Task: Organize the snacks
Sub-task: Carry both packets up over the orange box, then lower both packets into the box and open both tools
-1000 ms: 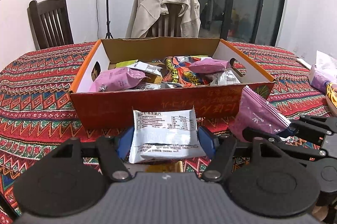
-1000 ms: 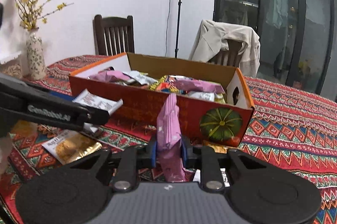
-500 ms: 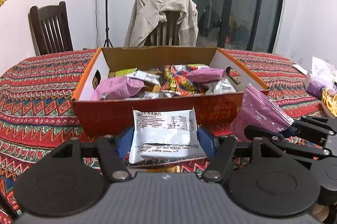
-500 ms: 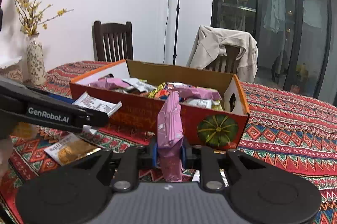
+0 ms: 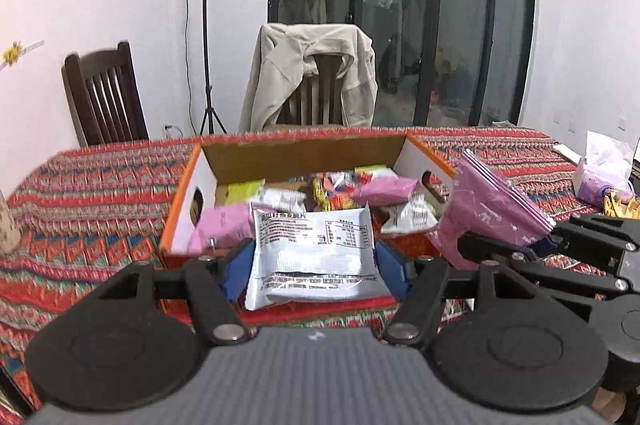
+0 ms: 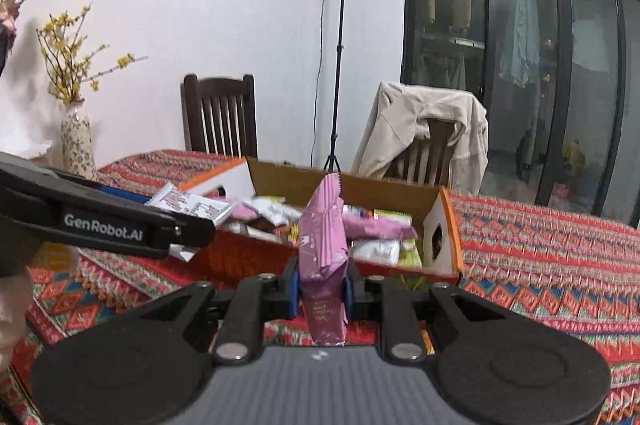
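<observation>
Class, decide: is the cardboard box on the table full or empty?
Partly full: the cardboard box holds pink, white and colourful snack packets below its rim.

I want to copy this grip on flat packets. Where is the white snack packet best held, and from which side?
Grip the white snack packet across its two side edges, coming from its near short end, as the left gripper does. It is flat and limp, so clamping the width keeps it level above the cardboard box.
</observation>
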A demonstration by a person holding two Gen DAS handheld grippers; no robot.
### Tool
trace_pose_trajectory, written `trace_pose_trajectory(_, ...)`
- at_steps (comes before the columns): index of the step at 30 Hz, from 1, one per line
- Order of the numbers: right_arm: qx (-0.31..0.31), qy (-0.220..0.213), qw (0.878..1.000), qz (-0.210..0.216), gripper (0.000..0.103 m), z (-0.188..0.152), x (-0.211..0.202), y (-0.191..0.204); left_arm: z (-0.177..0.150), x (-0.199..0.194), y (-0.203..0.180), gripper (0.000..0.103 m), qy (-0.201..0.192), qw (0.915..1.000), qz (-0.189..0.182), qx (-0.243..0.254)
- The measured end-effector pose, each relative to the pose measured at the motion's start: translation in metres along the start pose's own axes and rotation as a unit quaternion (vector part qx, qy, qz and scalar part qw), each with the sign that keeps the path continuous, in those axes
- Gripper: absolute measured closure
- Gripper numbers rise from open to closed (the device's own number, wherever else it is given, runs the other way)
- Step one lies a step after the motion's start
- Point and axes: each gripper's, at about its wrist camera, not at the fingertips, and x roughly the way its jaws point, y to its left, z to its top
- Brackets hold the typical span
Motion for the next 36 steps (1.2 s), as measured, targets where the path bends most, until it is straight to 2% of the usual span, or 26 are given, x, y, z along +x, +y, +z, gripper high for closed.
trace_pose_trajectory(9,0.007,-0.021,1.0,-0.006,0.083,0.042,0.015,-0.007,0.038,-0.001,-0.004,0.036,-0.04,0.9989,0.022,-0.004)
trace_pose_trajectory(20,0.046,-0.043,0.998,-0.024,0.083,0.074,0.057,-0.025,0.066,0.032,0.005,0.036,-0.066,0.9957,0.027,-0.059)
trace_pose_trajectory(26,0.063,-0.052,0.996,-0.034,0.083,0.07,0.081,-0.038,0.059,0.059,0.019,0.036,-0.068,0.9939,0.038,-0.079)
trace_pose_trajectory(36,0.071,-0.018,0.997,-0.026,0.083,0.052,0.109,-0.045,0.043,0.089,0.028,0.037,-0.051,0.9953,0.047,-0.067)
